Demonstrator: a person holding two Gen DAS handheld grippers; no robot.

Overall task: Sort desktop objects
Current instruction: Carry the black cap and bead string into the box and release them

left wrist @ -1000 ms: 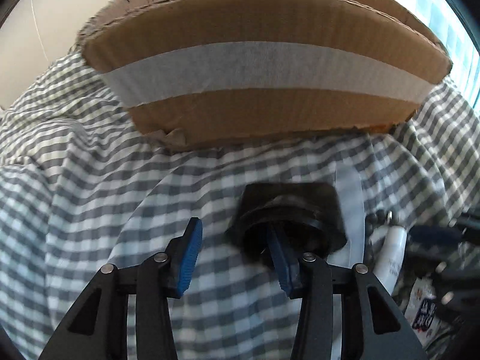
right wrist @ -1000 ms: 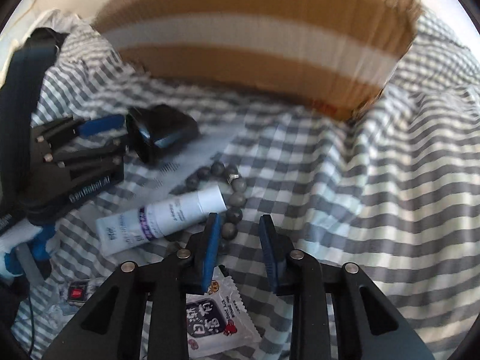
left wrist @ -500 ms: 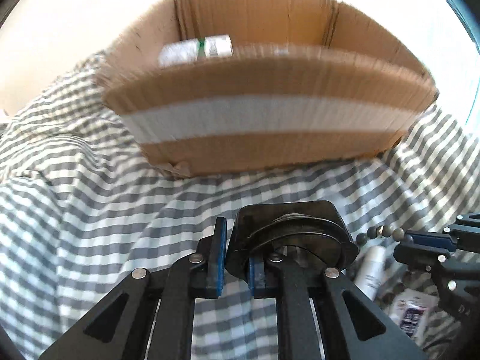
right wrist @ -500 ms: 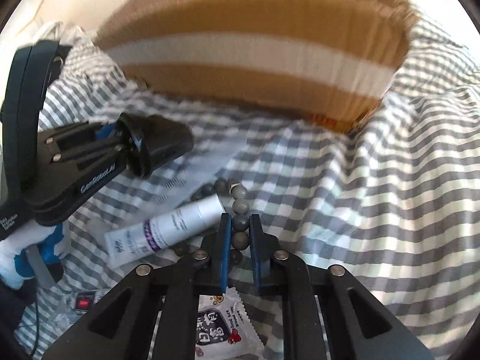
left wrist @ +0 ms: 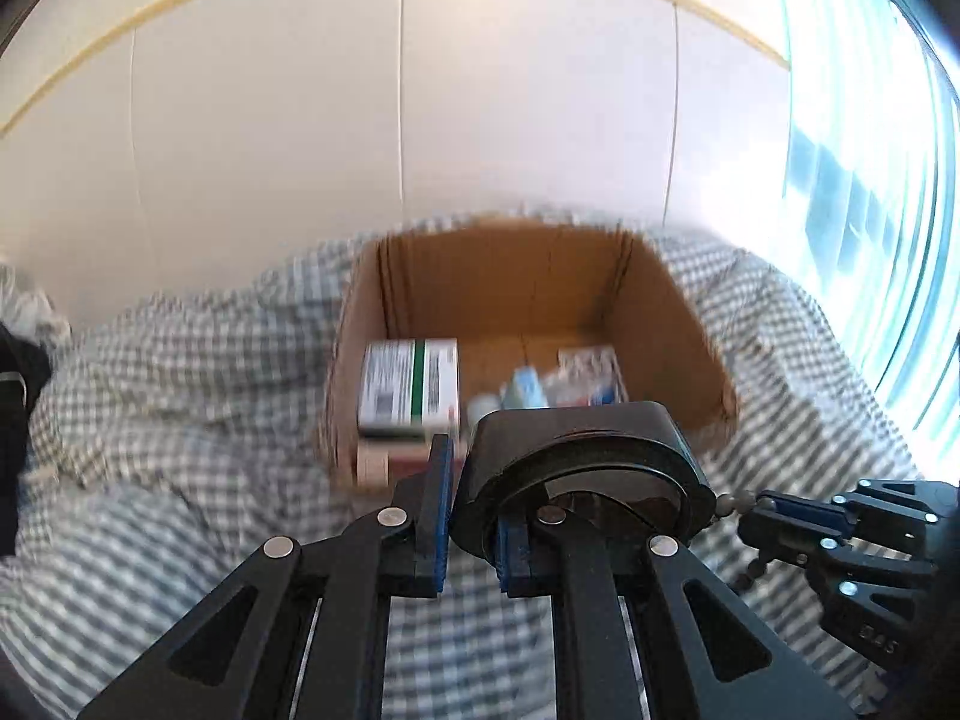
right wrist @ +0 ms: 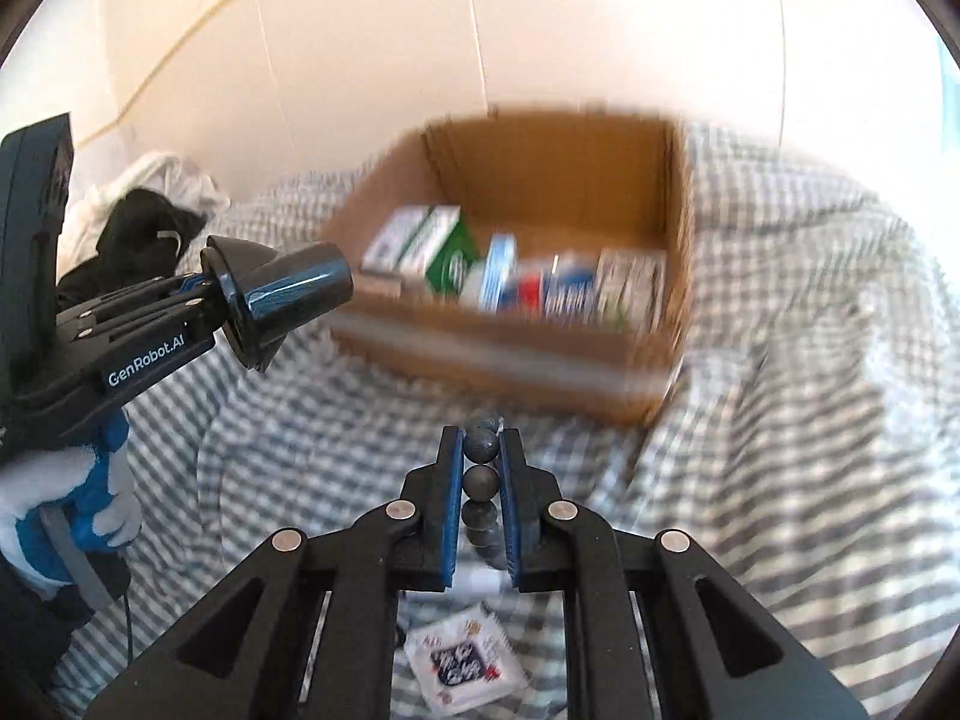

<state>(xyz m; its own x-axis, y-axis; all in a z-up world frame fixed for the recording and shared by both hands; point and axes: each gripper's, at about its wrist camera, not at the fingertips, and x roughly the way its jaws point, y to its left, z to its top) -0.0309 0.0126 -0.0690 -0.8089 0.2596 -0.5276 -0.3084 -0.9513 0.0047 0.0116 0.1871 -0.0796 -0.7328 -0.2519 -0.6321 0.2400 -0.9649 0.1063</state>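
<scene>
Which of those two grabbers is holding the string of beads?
The right gripper: its jaws pinch the dark beads. The left gripper holds a black cup-shaped object instead.

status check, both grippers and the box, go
Left gripper shut on black cup. Right gripper shut on bead string. Cardboard box ahead, open, already holding packets. Nothing blocking it.

You could read only one marking: "GenRobot.AI", in white on the side of your left claw (right wrist: 211, 293). Print on the boxes in the cardboard box (right wrist: 675, 228) was blurred beyond reading.
</scene>
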